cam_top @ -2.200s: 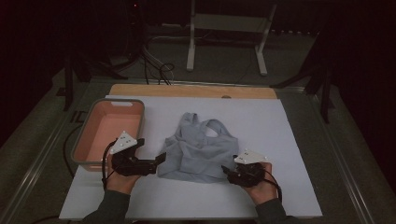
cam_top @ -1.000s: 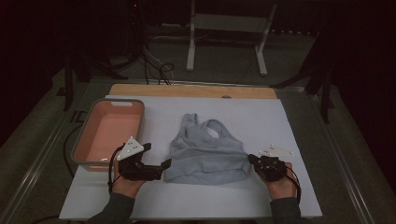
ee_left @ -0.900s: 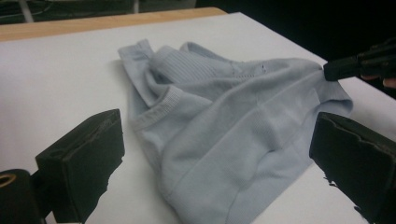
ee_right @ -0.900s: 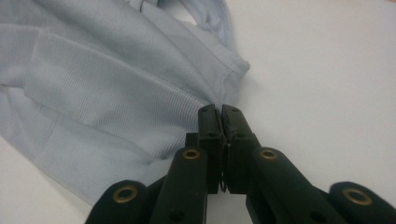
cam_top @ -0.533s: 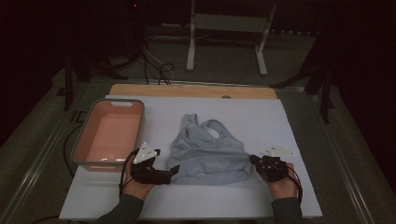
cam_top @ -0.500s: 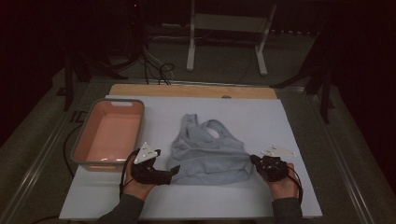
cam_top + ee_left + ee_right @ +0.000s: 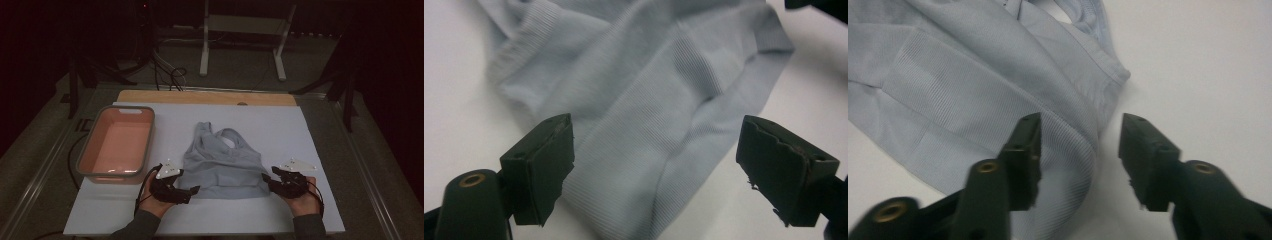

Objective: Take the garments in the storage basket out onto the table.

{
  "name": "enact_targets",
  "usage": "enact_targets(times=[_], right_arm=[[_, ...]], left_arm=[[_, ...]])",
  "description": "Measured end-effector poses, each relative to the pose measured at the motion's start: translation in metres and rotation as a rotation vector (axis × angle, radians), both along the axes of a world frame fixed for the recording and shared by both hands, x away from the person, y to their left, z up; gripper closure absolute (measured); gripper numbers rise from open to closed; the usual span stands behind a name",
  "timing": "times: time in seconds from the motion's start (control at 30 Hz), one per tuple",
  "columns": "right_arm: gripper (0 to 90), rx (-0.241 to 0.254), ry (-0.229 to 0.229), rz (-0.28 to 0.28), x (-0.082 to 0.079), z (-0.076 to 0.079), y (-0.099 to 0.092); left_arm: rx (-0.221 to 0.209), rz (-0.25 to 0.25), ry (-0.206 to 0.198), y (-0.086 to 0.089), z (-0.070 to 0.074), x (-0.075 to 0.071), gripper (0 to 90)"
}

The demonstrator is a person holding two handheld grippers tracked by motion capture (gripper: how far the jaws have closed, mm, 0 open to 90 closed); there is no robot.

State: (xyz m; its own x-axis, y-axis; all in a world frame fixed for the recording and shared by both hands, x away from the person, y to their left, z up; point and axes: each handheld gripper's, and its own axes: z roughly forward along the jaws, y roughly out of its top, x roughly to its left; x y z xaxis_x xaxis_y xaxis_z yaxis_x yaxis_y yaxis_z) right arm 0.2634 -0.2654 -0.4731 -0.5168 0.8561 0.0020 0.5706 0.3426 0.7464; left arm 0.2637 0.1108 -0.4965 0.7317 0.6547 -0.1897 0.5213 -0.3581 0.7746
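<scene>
A light grey ribbed crop top (image 7: pixel 222 165) lies flat in the middle of the white board, hem toward me. My left gripper (image 7: pixel 194 189) is at its lower left corner. In the left gripper view its jaws (image 7: pixel 656 135) stand wide apart over the fabric (image 7: pixel 649 100); they have just been closing a little and do not press on it. My right gripper (image 7: pixel 266 178) is at the lower right corner. Its jaws (image 7: pixel 1080 122) have just been opening, and the hem's corner (image 7: pixel 1068 145) lies loose between them.
A pink bin with a grey rim (image 7: pixel 107 175) stands at the left of the white board (image 7: pixel 310 130), close to my left hand. A wooden strip (image 7: pixel 200 97) runs along the board's far edge. A white metal stand (image 7: pixel 240 40) rises behind the table.
My left hand has moved right and toward the front edge, up to the top's lower left corner. The right hand has kept its place at the lower right corner.
</scene>
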Motion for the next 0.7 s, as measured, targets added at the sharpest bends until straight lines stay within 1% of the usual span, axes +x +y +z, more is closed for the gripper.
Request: enact_targets(times=[0.07, 0.1, 0.13, 0.23, 0.33, 0.37, 0.43, 0.57, 0.6, 0.63, 0.67, 0.7], right_arm=[[47.9, 0.002, 0.002, -0.001, -0.001, 0.000, -0.001], [47.9, 0.002, 0.002, -0.001, -0.001, 0.000, -0.001], [47.2, 0.002, 0.000, -0.002, -0.002, 0.000, -0.001], [46.1, 0.012, 0.002, -0.007, -0.004, -0.001, -0.004], [44.5, 0.040, 0.021, 0.013, -0.004, -0.002, -0.006], [44.5, 0.041, 0.021, 0.016, -0.004, -0.002, -0.006], [44.4, 0.039, 0.024, 0.023, -0.005, -0.003, -0.005], [44.3, 0.043, 0.020, 0.034, -0.006, -0.002, -0.005], [44.3, 0.044, 0.021, 0.036, -0.006, -0.002, -0.005], [44.3, 0.046, 0.021, 0.039, -0.007, -0.002, -0.005], [44.3, 0.048, 0.021, 0.038, -0.007, -0.002, -0.005], [44.3, 0.050, 0.021, 0.040, -0.008, -0.001, -0.005]], left_arm=[[0.014, -0.016, 0.007, -0.004, -0.002, -0.001, 17.5], [0.014, -0.016, 0.007, -0.004, -0.002, -0.001, 17.9], [0.033, -0.019, 0.007, -0.007, -0.003, -0.002, 17.9], [0.058, -0.027, 0.013, -0.007, -0.006, -0.002, 24.8], [0.099, -0.030, 0.015, -0.009, -0.012, 0.000, 31.8], [0.109, -0.032, 0.016, -0.010, -0.014, 0.001, 33.3], [0.148, -0.038, 0.009, -0.012, -0.016, 0.001, 36.2], [0.202, -0.023, -0.007, -0.014, -0.019, 0.001, 45.6], [0.222, -0.015, -0.012, -0.015, -0.020, 0.001, 49.3], [0.227, -0.014, -0.015, -0.015, -0.020, 0.001, 53.7], [0.240, -0.012, -0.020, -0.015, -0.020, 0.001, 55.0], [0.256, -0.010, -0.034, -0.016, -0.020, 0.000, 59.4]])
